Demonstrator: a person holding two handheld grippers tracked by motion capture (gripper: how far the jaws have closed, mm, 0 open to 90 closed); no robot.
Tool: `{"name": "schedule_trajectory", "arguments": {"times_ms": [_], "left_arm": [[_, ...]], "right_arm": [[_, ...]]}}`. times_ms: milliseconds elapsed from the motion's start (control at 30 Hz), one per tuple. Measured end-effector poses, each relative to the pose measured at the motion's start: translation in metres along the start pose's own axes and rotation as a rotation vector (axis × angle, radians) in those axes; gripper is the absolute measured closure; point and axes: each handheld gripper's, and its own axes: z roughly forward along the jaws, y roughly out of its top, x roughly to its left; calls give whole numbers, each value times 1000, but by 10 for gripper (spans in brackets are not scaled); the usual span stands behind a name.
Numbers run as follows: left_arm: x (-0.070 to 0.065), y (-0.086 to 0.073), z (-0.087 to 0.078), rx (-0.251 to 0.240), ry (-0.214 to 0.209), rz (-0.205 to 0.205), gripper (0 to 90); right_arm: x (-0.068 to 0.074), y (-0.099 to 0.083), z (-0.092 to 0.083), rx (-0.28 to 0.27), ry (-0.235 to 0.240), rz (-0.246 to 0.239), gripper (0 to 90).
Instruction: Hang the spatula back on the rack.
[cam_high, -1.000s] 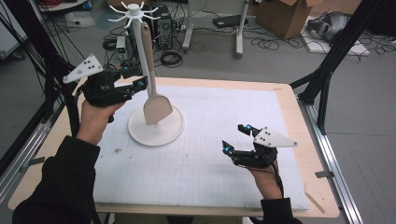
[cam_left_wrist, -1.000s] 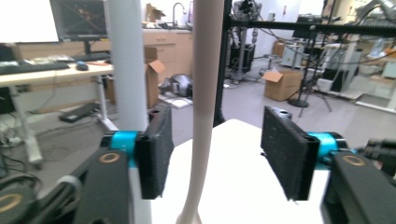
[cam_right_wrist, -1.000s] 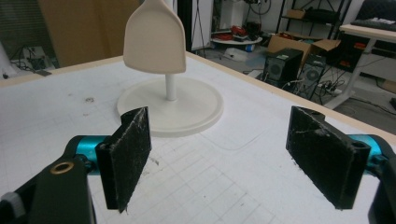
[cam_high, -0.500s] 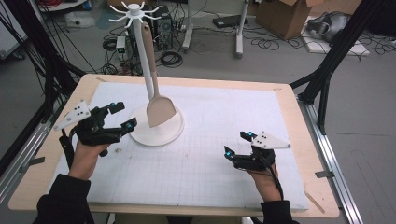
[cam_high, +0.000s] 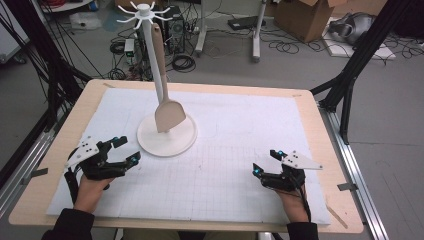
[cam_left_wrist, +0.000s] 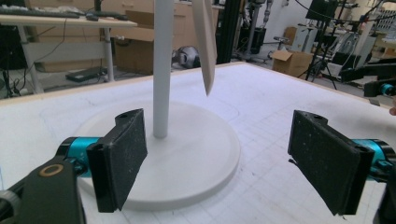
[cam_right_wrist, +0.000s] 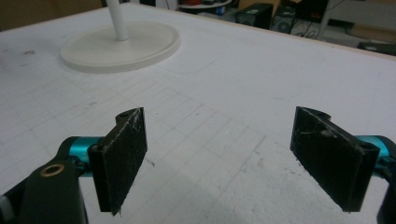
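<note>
A white stand (cam_high: 167, 135) with a round base and a tall pole topped by hooks rises at the table's back left. A beige spatula (cam_high: 167, 112) hangs from one hook, its blade just above the base. In the left gripper view the pole (cam_left_wrist: 162, 70) and the spatula's blade (cam_left_wrist: 205, 44) stand ahead of the jaws. My left gripper (cam_high: 127, 151) rests low at the front left, open and empty, a short way from the stand's base. My right gripper (cam_high: 267, 162) sits open and empty at the front right. In its own view the base (cam_right_wrist: 121, 46) lies far off.
A white gridded mat (cam_high: 225, 145) covers most of the wooden table (cam_high: 345, 200). Black frame legs (cam_high: 350, 75) stand off the right edge. Cables and boxes lie on the floor behind the table.
My left gripper has drawn back from the spatula toward the front left of the table and come down. My right gripper has stayed almost where it was.
</note>
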Motion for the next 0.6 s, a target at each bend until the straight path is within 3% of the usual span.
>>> {"name": "schedule_trajectory", "arguments": {"times_ms": [300, 600], "left_arm": [[-6, -13, 2, -5, -12, -7, 208], [-11, -20, 5, 11, -20, -6, 212]], "right_arm": [[-3, -6, -16, -58, -52, 1, 178], [-1, -14, -21, -32, -72, 9, 178]]}}
